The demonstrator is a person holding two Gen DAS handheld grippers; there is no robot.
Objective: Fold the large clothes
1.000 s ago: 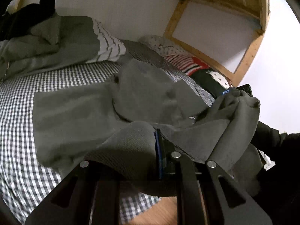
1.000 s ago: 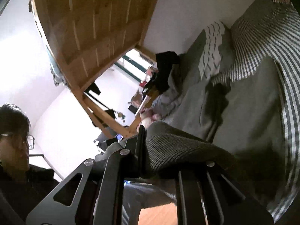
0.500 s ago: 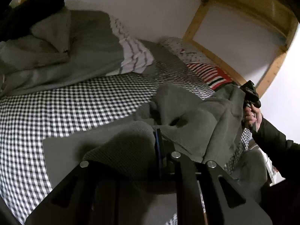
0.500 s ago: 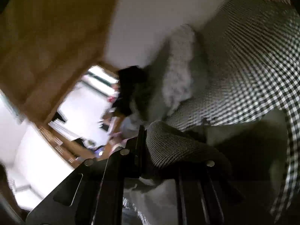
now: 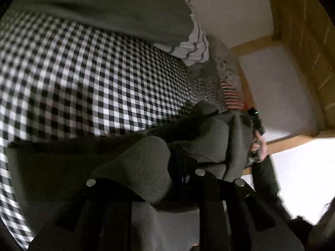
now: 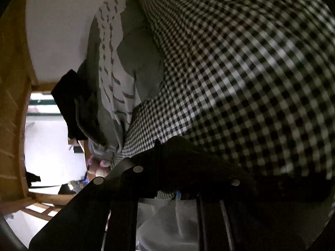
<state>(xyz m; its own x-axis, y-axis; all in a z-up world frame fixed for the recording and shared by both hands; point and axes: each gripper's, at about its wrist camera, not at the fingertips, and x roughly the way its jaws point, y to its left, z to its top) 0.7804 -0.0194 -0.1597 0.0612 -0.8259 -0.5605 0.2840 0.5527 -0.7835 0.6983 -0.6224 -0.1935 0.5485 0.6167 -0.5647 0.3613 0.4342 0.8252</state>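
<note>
A bed with a black-and-white checked sheet (image 5: pixel 88 79) fills both views, under a wooden bunk frame (image 5: pixel 297 41) and a white wall. The grey garment (image 5: pixel 134 167) hangs between the two claws, its long axis running from the left gripper (image 5: pixel 182 167) across to the right gripper (image 5: pixel 254 121), which shows in the left view at the far end of the cloth, held by a hand (image 5: pixel 258 146). Seen from the garment, the sheet lies just beyond and below it, so a laying-down stroke would go forward onto the checks. The left claw's jaws have just been opening a little, yet a thick knitted fold still bulges between them and looks gripped. In the right view the right gripper (image 6: pixel 178 171) is clenched on a dark bunched edge of the same garment. The cloth is plain grey, coarse-knit, slack and creased in its middle. Beyond the garment, toward the wall, lie a grey quilt with a striped edge (image 5: pixel 194 48) and a black item of clothing (image 6: pixel 71 104).
</note>
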